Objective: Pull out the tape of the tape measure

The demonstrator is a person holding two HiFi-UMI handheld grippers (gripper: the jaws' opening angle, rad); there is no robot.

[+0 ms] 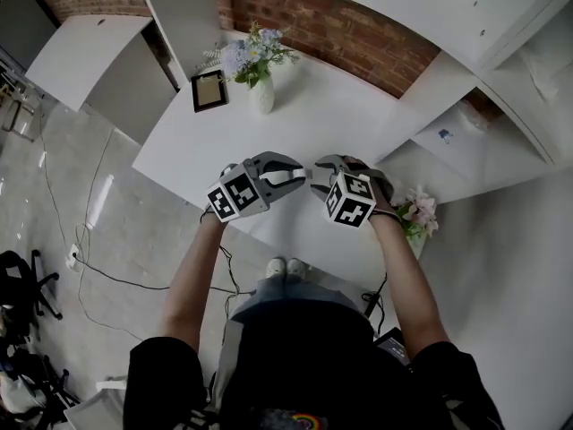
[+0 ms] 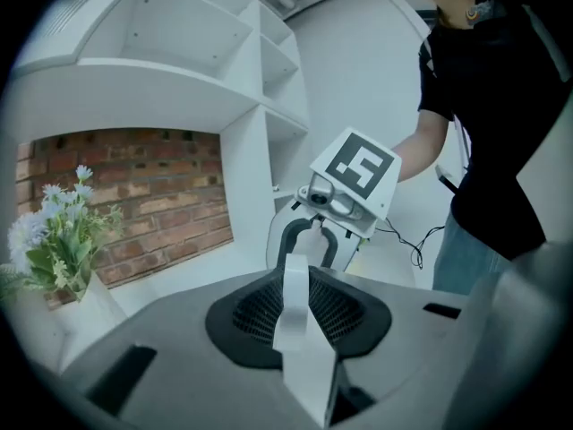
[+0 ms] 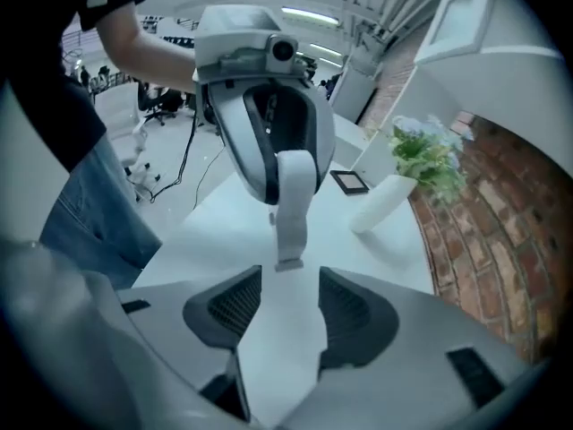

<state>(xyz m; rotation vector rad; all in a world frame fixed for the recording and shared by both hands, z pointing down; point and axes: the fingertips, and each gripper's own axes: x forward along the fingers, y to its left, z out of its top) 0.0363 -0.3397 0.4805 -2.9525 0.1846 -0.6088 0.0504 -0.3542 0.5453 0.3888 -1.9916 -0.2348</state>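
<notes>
The left tongs [image 1: 298,176] and right tongs [image 1: 316,178] met tip to tip above the near edge of the surface [image 1: 331,124], the tape measure [image 2: 304,348] clamped in the left pair and its tape [image 3: 291,218] reaching toward the gap of the right pair without touching it. At the far side of the surface stood a vase [image 1: 261,95], a picture frame [image 1: 209,90] just left of it and a brick wall [image 1: 340,34] behind, with shelves [image 1: 466,141] to the right.
</notes>
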